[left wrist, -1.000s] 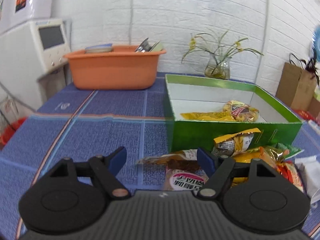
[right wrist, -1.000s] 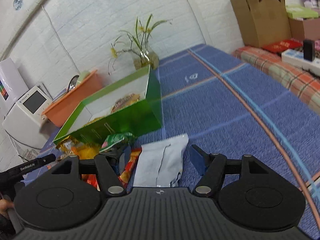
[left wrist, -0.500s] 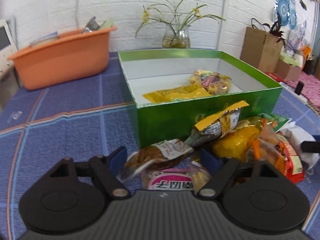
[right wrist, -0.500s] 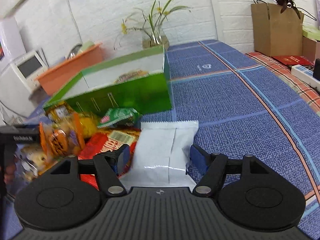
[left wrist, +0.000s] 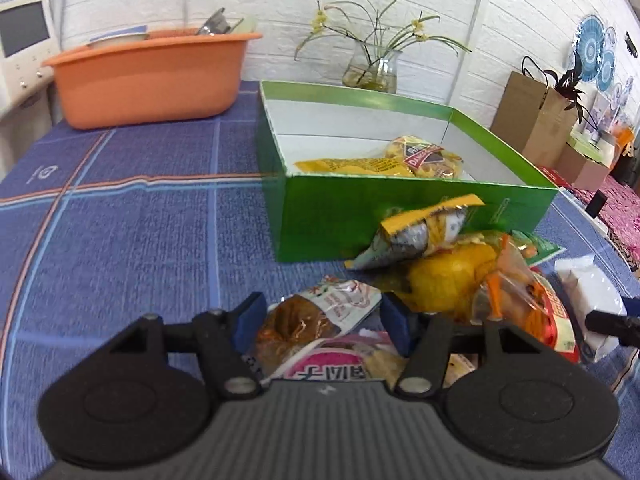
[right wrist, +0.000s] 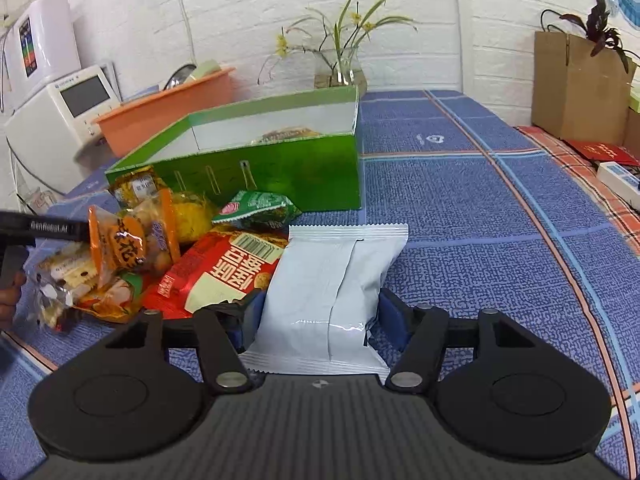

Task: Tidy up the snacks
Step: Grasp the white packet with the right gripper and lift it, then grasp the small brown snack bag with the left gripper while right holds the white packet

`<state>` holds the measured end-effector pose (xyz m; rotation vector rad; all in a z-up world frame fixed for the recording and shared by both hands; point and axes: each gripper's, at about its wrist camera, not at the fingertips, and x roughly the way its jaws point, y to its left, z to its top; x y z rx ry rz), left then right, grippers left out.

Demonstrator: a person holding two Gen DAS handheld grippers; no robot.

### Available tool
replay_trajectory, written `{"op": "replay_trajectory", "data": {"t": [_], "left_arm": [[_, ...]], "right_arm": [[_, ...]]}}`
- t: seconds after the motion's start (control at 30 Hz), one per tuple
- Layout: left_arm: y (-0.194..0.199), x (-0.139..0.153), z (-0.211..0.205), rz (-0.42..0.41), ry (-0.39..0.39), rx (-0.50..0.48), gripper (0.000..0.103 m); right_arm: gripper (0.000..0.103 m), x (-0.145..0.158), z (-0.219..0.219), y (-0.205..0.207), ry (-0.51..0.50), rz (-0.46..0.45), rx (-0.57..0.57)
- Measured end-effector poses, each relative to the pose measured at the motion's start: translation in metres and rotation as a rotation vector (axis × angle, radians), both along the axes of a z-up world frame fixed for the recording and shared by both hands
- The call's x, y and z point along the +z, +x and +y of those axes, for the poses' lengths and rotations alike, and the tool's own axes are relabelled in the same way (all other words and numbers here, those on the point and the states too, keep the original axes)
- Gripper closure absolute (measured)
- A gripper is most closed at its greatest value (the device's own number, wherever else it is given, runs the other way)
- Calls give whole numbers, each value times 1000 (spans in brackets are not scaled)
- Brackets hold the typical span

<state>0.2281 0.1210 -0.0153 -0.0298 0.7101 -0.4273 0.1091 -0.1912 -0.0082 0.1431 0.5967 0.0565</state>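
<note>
A green box [left wrist: 400, 216] [right wrist: 256, 172] holds two yellow snack packs [left wrist: 384, 162]. A heap of snack packets lies on the blue cloth in front of it. My left gripper [left wrist: 322, 322] is open, its fingers either side of a brown-and-white packet [left wrist: 316, 318] lying over a pink-labelled one [left wrist: 332, 366]. My right gripper [right wrist: 318, 318] is open, its fingers either side of a white packet [right wrist: 332, 276]. A red packet [right wrist: 218, 274], a green packet [right wrist: 258, 208] and an orange packet [right wrist: 128, 242] lie to its left.
An orange tub [left wrist: 148, 76] with dishes stands at the back left. A glass vase with flowers [left wrist: 372, 68] stands behind the box. A white appliance [right wrist: 60, 116] is beside the table. A brown paper bag [right wrist: 580, 88] stands off the table's right.
Both grippers have moved down and forward onto the heap. The left now straddles the brown-and-white packet, the right straddles the white packet. Both stay open.
</note>
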Motion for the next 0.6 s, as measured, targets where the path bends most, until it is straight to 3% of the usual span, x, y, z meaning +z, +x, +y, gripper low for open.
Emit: {"op": "replay_trajectory", "data": {"t": [0.2,0.23,0.33,0.47,0.57,0.6], "left_arm": [[-50,18,27,-69,-81,81,42],[-57,23,32,-83,-108,79,56],[-75,33,44,-112,-149,84,57],[-80,29,47,-121,-90,113,56],[-74,26,54,-154,-36,107,44],[-71,26,55,-164,3,93,44]], "right_arm": [[3,13,-6,-14,58,-87,-28],[3,15,-6,-16,66,-102,-27],[3,19,-2,-20,92,-134,-3],[3,21,9,-22,83,-137,54],[3,23,11,-25,89,-144,71],[3,23,10,-26,93,-147,71]]}}
